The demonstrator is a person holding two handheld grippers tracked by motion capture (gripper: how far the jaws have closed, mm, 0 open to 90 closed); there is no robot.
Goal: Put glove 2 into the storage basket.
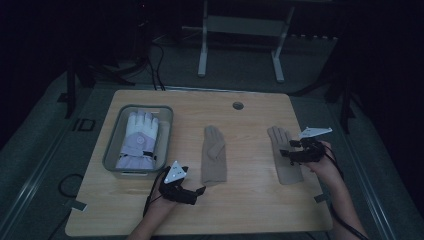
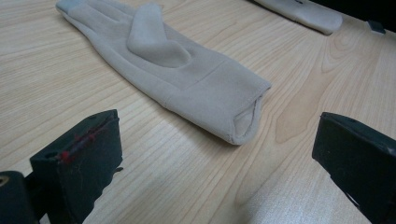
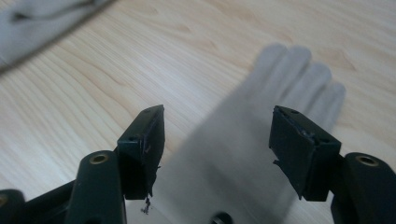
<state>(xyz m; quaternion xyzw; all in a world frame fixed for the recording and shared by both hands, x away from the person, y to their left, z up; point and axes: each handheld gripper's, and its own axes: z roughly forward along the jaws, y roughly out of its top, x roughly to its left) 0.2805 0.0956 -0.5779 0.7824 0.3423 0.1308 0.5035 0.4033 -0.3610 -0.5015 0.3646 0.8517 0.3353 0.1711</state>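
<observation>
- Right claw [image 1: 289, 151]: jaws partly open, nothing gripped. It hovers over the right beige glove [image 1: 286, 155], which lies flat on the desk [image 1: 250, 210].
- That glove's long axis runs away from the person; fingers point to the far edge, cuff towards the person. In the right gripper view its fingers lie beyond the jaws.
- Left claw [image 1: 200, 192]: jaws wide open, empty.
- Middle beige glove [image 2: 173, 70]: cuff nearest the left claw, fingers pointing away, thumb folded across the palm.

We're in a dim lab/test room w/ grey carpet: pale wooden worktop [image 1: 250, 210] w/ round cable hole [image 1: 238, 105], white metal stand legs [image 1: 202, 55] behind, black cables [image 1: 157, 65] on floor.
</observation>
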